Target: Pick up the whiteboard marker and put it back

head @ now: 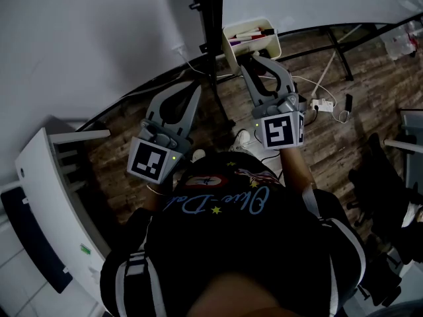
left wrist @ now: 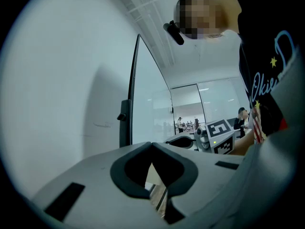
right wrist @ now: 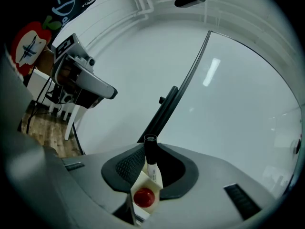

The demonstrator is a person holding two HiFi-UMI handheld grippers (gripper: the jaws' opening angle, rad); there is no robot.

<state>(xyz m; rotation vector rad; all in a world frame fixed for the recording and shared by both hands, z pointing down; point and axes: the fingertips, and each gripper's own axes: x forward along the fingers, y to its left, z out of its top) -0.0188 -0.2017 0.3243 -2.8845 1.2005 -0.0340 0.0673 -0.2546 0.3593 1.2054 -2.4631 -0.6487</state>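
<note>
In the tray (head: 248, 48), seemingly a marker (right wrist: 150, 149)

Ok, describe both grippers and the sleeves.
The left gripper and right gripper are both grey plastic, with curved jaws lined with dark ribbed pads. Each carries a cube of black-and-white square markers, with a small green light beside it. The sleeves are black with pale stripes.

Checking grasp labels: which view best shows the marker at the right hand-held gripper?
Right gripper view: the whiteboard marker sits at the jaw tips of the right hand-held gripper, black cap and white barrel clear. Head view shows that gripper's tips at the white tray, the marker too small to pick out. Left gripper view: none.
</note>
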